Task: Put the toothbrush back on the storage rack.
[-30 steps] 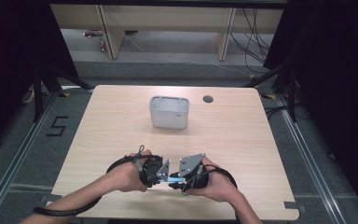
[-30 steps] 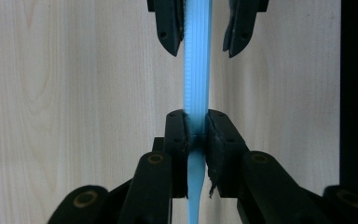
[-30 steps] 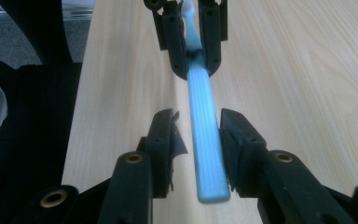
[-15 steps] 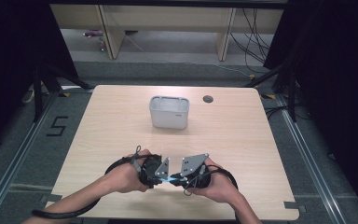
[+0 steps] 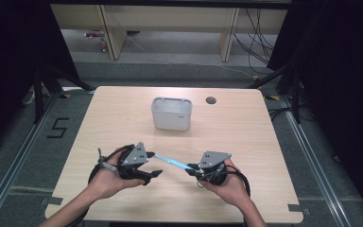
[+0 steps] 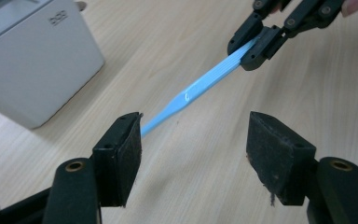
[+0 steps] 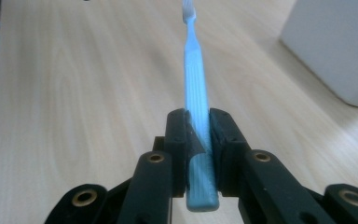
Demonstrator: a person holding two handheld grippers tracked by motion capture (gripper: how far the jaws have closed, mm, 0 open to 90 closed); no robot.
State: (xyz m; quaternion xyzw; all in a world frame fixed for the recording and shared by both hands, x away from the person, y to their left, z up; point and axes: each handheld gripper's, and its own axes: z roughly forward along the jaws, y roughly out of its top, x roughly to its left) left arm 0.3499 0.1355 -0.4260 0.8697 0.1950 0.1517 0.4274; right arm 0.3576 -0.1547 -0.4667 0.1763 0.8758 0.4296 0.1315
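Since left gripper (image 6: 193, 140) jaws just opened, freeing blue toothbrush (image 6: 200, 86); right gripper (image 7: 198, 123) now pinches handle alone; grippers drawn apart; handover done, white holder (image 5: 171, 113) likely next.

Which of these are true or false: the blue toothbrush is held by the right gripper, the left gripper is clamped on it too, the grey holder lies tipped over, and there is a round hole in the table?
1. The right gripper is clamped on the handle of the blue toothbrush. True.
2. The left gripper is clamped on the toothbrush too. False: its jaws have just been opening and stand apart, and the head end of the brush reaches only to one of them.
3. The grey holder lies tipped over. False: it stands upright, open at the top, farther back on the table.
4. There is a round hole in the table, beside the holder. True.
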